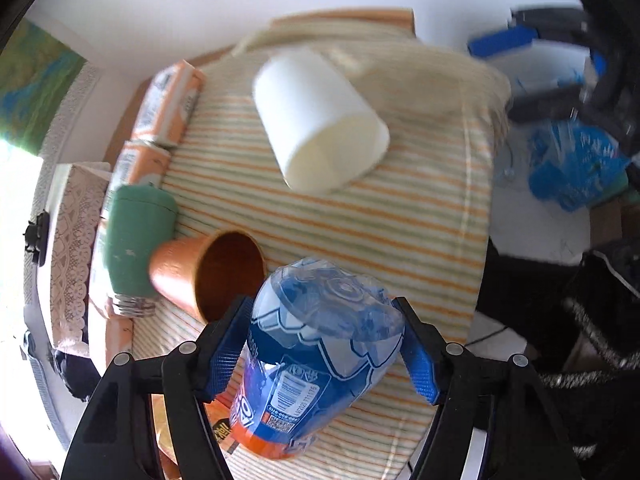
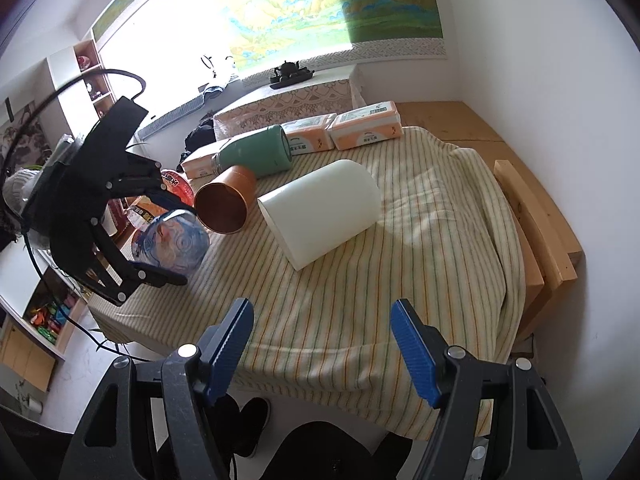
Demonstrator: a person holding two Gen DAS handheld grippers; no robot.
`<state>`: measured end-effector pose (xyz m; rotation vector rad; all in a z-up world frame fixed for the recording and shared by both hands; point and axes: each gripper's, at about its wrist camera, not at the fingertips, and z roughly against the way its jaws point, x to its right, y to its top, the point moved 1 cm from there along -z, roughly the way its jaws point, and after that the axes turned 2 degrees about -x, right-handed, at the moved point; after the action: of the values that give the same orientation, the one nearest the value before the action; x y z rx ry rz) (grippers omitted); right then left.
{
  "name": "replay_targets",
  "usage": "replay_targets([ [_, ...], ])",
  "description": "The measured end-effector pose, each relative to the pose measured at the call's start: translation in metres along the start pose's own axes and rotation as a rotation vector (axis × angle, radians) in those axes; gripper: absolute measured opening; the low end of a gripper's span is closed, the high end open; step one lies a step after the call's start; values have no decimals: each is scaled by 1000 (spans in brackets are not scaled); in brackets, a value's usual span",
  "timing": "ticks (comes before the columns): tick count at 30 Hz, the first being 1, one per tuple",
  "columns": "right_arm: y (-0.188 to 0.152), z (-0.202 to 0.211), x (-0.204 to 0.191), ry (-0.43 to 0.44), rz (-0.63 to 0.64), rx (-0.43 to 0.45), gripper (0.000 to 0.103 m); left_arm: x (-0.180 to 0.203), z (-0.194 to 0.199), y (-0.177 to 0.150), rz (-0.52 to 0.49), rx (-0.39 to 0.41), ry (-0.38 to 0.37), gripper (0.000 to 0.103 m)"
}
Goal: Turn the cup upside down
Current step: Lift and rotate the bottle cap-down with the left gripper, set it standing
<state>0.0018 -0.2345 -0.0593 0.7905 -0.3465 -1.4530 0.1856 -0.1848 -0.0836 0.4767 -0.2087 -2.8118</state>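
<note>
My left gripper (image 1: 322,344) is shut on a blue plastic cup (image 1: 316,356) with a printed label and an orange band. The cup is tilted, its clear bottom pointing away from the camera, above the striped cloth (image 1: 400,232). In the right wrist view the left gripper (image 2: 160,240) holds the same cup (image 2: 174,246) at the table's left edge. My right gripper (image 2: 322,344) is open and empty above the near edge of the cloth (image 2: 340,300).
On the cloth lie a large white cup (image 1: 320,120) (image 2: 320,212), an orange cup (image 1: 208,276) (image 2: 226,204) and a green flask (image 1: 138,240) (image 2: 256,154), all on their sides. Tissue packs (image 2: 366,126) lie at the back. A wooden bench edge (image 2: 536,220) runs along the right.
</note>
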Motion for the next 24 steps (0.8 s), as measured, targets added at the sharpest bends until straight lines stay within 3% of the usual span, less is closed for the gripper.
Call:
replay_targets([
  [5, 1, -2, -5, 3, 11, -1, 67, -4, 28, -4, 85, 147, 17, 73],
  [10, 2, -2, -11, 5, 21, 7, 67, -14, 41, -15, 233, 272, -4, 73],
  [17, 6, 6, -25, -67, 48, 74, 67, -25, 56, -33, 451, 424, -58, 73],
  [24, 10, 10, -34, -103, 59, 125, 67, -31, 65, -56, 640, 574, -44, 73],
])
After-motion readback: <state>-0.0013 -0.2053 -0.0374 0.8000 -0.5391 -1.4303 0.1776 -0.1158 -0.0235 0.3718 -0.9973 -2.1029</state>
